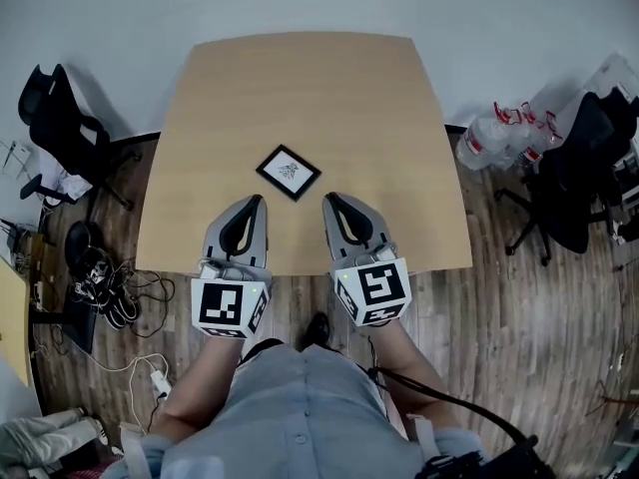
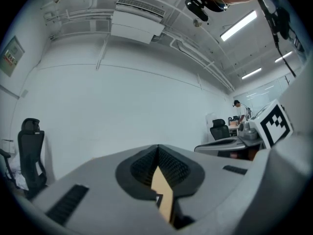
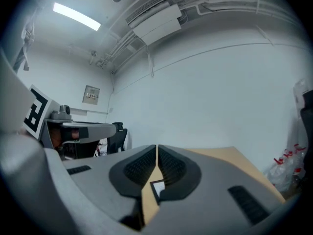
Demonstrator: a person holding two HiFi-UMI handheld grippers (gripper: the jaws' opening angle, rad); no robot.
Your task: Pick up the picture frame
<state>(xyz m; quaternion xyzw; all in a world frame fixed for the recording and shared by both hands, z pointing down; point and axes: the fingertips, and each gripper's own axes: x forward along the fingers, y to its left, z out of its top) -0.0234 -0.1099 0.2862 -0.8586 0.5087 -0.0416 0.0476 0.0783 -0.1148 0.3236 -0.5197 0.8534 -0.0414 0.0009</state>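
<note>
A small black picture frame (image 1: 289, 172) with a white mat lies flat on the light wooden table (image 1: 300, 98), turned like a diamond. My left gripper (image 1: 259, 200) is shut and empty, its tip just left of and nearer than the frame. My right gripper (image 1: 328, 200) is also shut with nothing in it, just right of the frame's near corner. Both point level across the table. In the right gripper view a corner of the frame (image 3: 157, 187) shows through the gap under the closed jaws. A sliver of it (image 2: 158, 198) shows in the left gripper view.
A black office chair (image 1: 55, 118) stands left of the table, with cables and shoes (image 1: 105, 287) on the floor. Another black chair (image 1: 579, 168) and clear plastic bottles (image 1: 494, 138) are at the right. A white wall lies beyond the table's far edge.
</note>
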